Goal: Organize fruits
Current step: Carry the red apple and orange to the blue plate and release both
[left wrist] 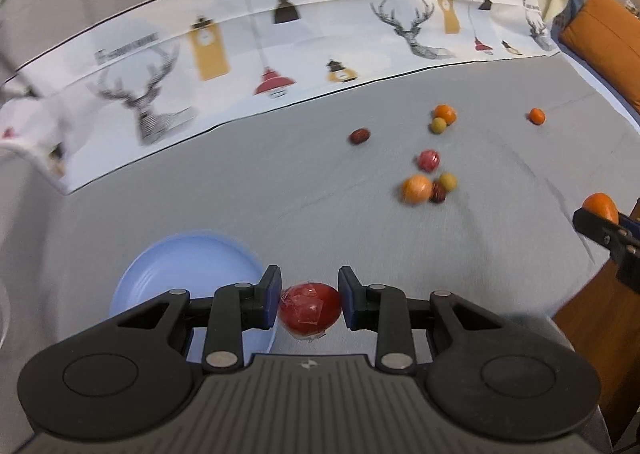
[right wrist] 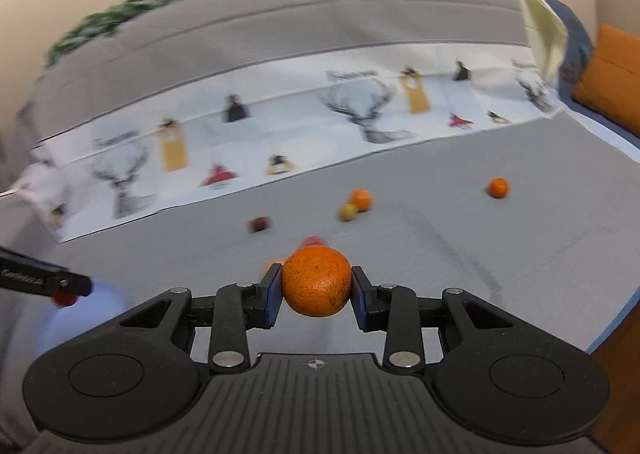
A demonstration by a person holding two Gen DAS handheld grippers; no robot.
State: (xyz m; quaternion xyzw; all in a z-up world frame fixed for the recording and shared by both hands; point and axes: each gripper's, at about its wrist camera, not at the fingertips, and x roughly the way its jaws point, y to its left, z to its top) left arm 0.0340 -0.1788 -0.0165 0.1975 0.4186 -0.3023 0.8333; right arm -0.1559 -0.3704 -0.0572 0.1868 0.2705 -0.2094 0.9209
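Grey cloth; tools clamping red fruit, orange

In the left wrist view the blue plate is partly hidden behind the left tool, and the right tool is cut off by the picture's right edge. The wrapped red fruit blurs at its lower rim. In the right wrist view the plate is a pale smear, a red fruit is mostly hidden behind the orange, and the dark fruit mid-bed is too blurred to identify.
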